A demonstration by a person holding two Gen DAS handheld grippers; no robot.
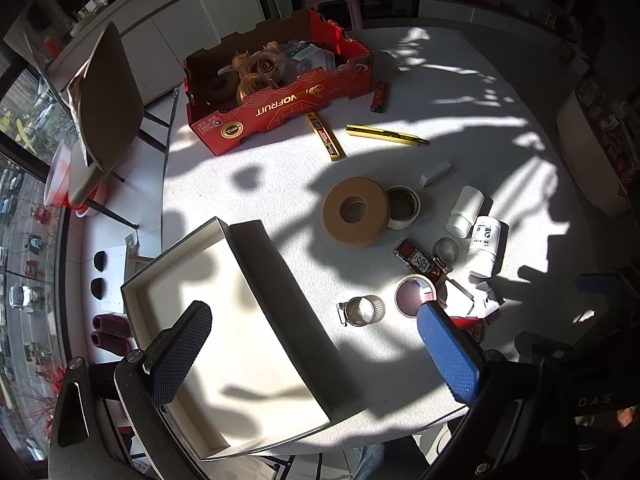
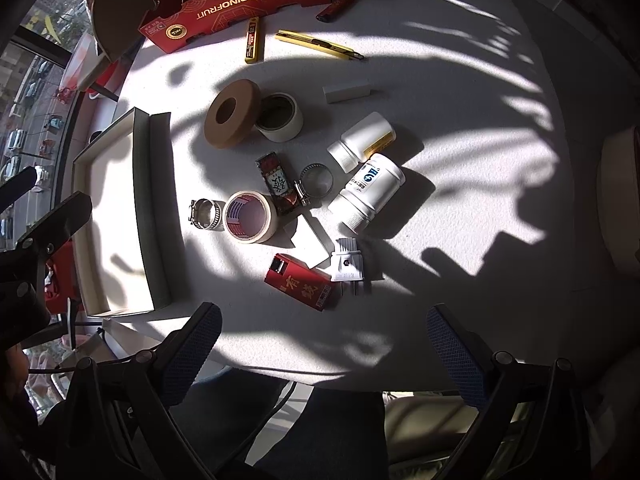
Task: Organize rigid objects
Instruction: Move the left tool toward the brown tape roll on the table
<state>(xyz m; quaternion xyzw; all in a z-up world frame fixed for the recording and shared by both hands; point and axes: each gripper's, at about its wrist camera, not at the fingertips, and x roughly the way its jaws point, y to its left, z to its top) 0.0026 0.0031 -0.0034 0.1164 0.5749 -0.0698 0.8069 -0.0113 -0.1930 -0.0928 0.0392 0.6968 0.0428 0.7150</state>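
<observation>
Bottles lying on their sides could roll off our tabletop if nudged; both our grippers hover with jaws spread, holding nothing.

Two handheld claws, black frames with textured finger pads

The left claw has one pad in black diamond-knurled rubber and one in blue with the same fine grid; both are long, rounded paddles. They sit on matte black speckled arms joined by round silver screws, and a brass-coloured screw shows low on the right arm. Pale letters "DAS" are printed on the black body at the right. The right claw carries two dark blue meshed pads on black linkage arms with dark round pivot bolts. Between its arms, dark blue trouser fabric shows.
</observation>
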